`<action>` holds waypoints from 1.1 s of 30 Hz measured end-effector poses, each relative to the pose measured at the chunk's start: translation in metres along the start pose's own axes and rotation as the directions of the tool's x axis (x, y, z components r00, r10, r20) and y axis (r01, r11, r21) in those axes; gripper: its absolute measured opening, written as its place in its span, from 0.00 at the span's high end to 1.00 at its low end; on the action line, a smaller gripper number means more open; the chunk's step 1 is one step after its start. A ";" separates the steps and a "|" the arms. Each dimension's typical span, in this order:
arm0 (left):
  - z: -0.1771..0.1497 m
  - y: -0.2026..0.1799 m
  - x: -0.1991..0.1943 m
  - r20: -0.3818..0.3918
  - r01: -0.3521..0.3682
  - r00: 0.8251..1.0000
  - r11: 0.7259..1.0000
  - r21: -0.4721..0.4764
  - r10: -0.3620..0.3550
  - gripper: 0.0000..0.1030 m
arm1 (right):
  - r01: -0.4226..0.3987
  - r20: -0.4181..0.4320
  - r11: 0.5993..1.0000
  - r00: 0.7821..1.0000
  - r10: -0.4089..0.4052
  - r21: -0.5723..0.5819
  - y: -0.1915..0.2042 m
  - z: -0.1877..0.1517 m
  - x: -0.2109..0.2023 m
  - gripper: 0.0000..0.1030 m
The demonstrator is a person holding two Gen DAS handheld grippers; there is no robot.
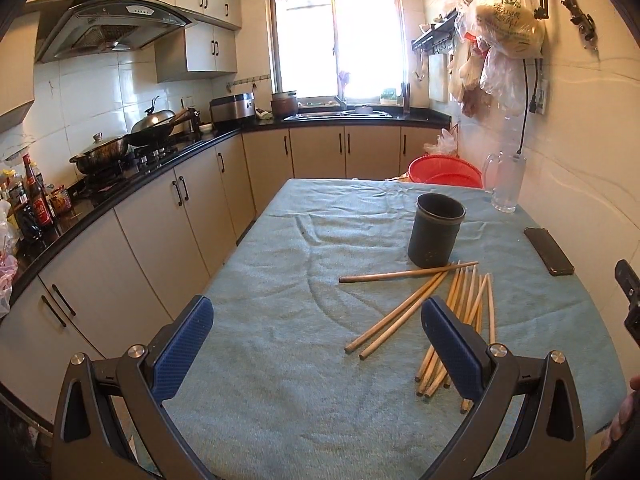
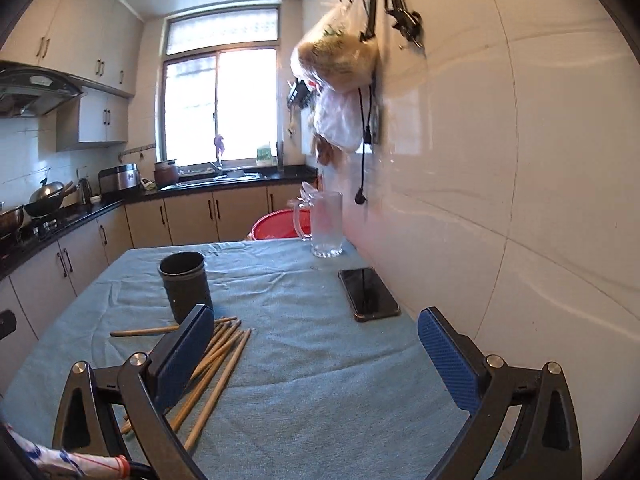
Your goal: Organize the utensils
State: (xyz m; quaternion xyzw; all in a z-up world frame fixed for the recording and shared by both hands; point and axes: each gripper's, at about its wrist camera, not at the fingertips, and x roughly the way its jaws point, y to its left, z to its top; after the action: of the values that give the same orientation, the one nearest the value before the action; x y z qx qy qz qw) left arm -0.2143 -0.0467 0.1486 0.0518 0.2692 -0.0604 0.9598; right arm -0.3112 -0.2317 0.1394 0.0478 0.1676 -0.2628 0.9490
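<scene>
Several wooden chopsticks (image 1: 416,304) lie scattered on the blue-green cloth of the table (image 1: 280,360), in front of a dark upright cylindrical holder (image 1: 436,231). My left gripper (image 1: 316,336) is open and empty, above the cloth to the left of the chopsticks; its right finger covers part of the pile. In the right wrist view the chopsticks (image 2: 224,364) and the holder (image 2: 186,286) sit at the left. My right gripper (image 2: 316,344) is open and empty, to the right of the pile; its left finger overlaps it.
A black phone (image 2: 368,294) lies near the wall and a clear glass mug (image 2: 326,226) stands at the table's far right corner. A red basin (image 1: 446,170) sits beyond the table. Kitchen counter and cabinets (image 1: 120,208) run along the left. Bags (image 1: 508,12) hang on the right wall.
</scene>
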 end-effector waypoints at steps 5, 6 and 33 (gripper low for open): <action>-0.002 0.001 -0.006 0.007 -0.002 1.000 1.000 0.005 0.002 0.00 | -0.012 -0.032 1.000 0.999 0.011 -0.017 0.004 -0.005 0.002 0.00; -0.002 0.001 -0.008 0.011 -0.002 1.000 1.000 0.005 0.002 0.00 | -0.012 -0.028 1.000 1.000 0.011 -0.013 0.003 -0.007 0.000 0.00; -0.004 0.002 0.008 0.001 -0.024 1.000 0.999 0.030 0.024 0.00 | -0.149 -0.138 0.987 0.980 0.140 -0.057 0.035 -0.019 0.006 0.00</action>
State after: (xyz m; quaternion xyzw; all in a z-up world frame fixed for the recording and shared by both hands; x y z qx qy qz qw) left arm -0.2087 -0.0450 0.1413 0.0692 0.2674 -0.0531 0.9596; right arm -0.2936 -0.2013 0.1194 0.0456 0.2357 -0.1838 0.9532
